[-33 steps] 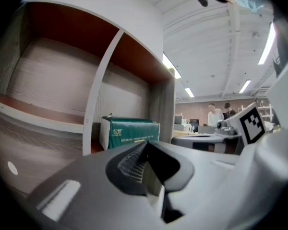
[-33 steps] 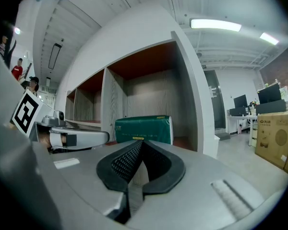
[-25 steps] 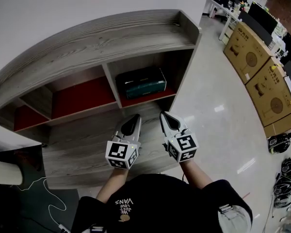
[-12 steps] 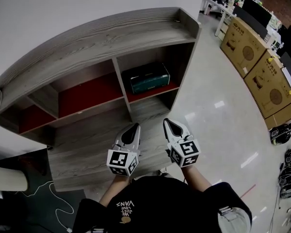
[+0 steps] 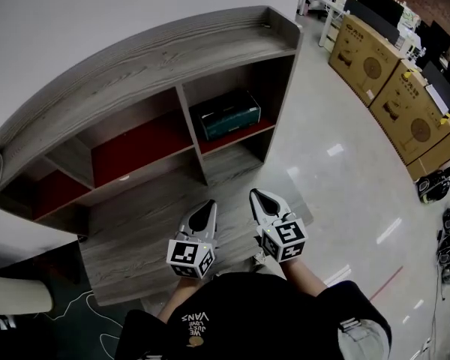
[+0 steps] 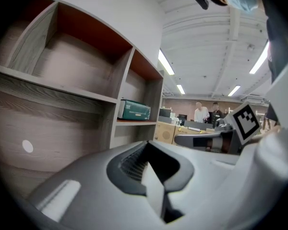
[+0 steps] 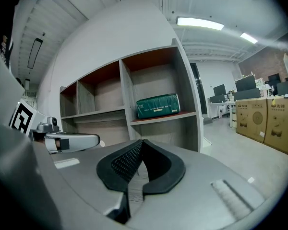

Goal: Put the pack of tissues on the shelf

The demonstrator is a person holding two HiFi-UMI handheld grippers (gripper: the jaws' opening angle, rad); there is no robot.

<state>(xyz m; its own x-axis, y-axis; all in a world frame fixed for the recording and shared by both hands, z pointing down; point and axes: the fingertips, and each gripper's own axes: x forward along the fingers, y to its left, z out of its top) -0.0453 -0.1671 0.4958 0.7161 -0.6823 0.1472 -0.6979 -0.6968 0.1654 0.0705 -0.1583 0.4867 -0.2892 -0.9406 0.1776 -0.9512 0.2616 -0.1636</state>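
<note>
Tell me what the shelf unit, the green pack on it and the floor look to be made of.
Shelf unit: grey board with streaky wood grain, matt, probably laminate; some inner faces are red.
Green pack: seemingly soft plastic wrap, going by its faint sheen and rounded edges.
Floor: pale, hard and polished, perhaps tile or a coating; it mirrors the lights.
</note>
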